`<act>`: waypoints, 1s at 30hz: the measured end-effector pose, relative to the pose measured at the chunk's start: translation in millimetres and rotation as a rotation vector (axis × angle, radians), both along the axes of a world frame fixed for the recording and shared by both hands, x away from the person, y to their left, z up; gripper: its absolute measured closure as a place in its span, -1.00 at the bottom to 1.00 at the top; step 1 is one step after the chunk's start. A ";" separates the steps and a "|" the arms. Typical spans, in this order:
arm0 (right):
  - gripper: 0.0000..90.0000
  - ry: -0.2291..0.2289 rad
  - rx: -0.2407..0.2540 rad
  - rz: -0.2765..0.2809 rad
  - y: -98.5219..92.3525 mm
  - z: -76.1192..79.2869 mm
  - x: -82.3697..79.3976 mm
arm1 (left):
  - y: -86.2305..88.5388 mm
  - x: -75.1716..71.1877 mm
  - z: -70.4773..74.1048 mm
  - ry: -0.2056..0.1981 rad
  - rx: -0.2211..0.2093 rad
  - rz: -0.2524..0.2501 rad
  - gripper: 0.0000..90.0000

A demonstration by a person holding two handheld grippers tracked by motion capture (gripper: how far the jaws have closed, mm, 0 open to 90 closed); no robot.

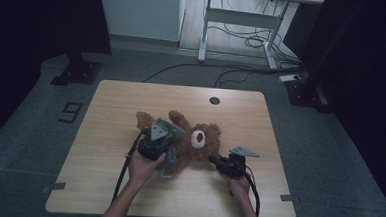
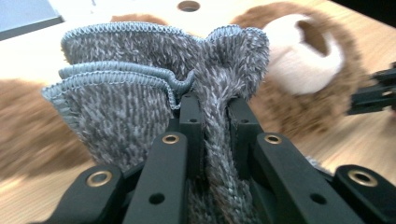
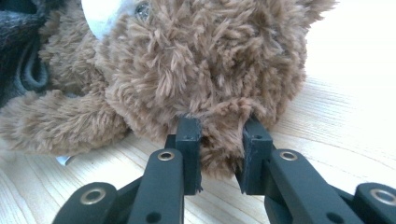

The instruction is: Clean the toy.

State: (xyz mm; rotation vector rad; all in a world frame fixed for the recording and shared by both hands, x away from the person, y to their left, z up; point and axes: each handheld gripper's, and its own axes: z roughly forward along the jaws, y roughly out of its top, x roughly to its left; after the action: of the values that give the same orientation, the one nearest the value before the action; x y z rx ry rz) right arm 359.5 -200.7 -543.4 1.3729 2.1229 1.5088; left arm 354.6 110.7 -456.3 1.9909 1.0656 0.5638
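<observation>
**Knit garment on teddy bear: both grippers engaged**

Scene: brown teddy bear (image 1: 199, 141) lies on its back near the middle of the wooden table (image 1: 105, 114), head toward the person's right, pale muzzle up. A grey knit garment (image 2: 140, 93) with a stitched hem sits bunched over its body.

Left gripper (image 2: 215, 121): jaws nipped onto a fold of the grey knit; fabric is squeezed between the pads and fans out above them. In the high view this gripper (image 1: 167, 137) sits over the bear's torso.

Right gripper (image 3: 219, 140): jaws clamped on a tuft of brown plush at the lower edge of the bear's head, apparently an ear, holding the toy down against the table.

Judgement: the step in hand looks like working the garment along the body while the head is anchored. Whether it is going on or coming off I cannot tell. Next move calls for a steady pull on the knit along the torso, right grip kept firm so the bear does not slide.

Surroundings: cable grommet hole (image 1: 214, 100) at the far table edge, well apart. The bear's limbs and thick pile may snag the hem.
</observation>
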 end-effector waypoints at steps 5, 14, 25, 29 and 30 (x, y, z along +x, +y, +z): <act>0.64 0.003 -0.002 -0.001 0.1 -0.2 0.0 | 3.5 -4.1 3.8 -0.004 -0.035 0.004 0.76; 0.64 0.006 -0.003 -0.002 -0.2 -0.5 0.0 | -64.2 -15.4 29.1 -0.039 -0.070 -0.168 0.76; 0.64 0.010 -0.005 -0.001 -0.6 -0.9 0.2 | -125.8 3.0 -8.9 0.053 0.020 -0.233 0.76; 0.65 0.009 0.001 0.007 -0.6 -1.1 0.6 | -116.8 -0.6 -9.3 0.047 0.018 -0.229 0.76; 0.65 0.008 0.003 0.006 -0.3 -1.0 0.4 | -116.8 -0.6 -9.3 0.047 0.018 -0.229 0.76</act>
State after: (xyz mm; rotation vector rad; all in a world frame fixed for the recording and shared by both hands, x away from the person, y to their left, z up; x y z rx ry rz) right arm 360.0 -201.0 -544.4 1.3773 2.1323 1.5124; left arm 354.0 -6.1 -465.6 2.1158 0.8469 0.4069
